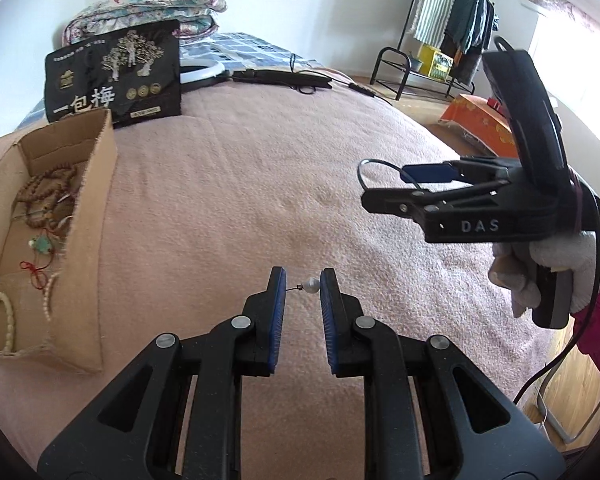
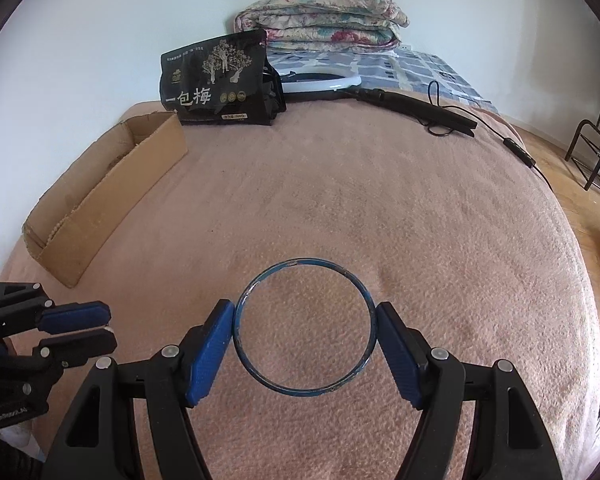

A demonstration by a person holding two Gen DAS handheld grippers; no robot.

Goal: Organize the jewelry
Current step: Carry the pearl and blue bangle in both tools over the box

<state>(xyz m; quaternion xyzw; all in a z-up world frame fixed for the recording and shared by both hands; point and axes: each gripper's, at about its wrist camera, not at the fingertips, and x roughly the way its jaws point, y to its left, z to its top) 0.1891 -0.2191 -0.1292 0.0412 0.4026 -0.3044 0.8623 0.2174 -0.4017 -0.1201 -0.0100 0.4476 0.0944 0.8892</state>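
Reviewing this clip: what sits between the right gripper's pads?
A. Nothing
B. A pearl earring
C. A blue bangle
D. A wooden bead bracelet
C: in the right wrist view, the right gripper has its pads pressed on opposite sides of the blue bangle, held above the blanket.

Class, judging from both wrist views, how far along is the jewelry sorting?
Done: several bead bracelets and a red-corded charm lie in the cardboard box. In hand: the left tool pinches a small pearl earring; the right tool grips a blue bangle. Left: both go in the box; the pink blanket shows no other jewelry.
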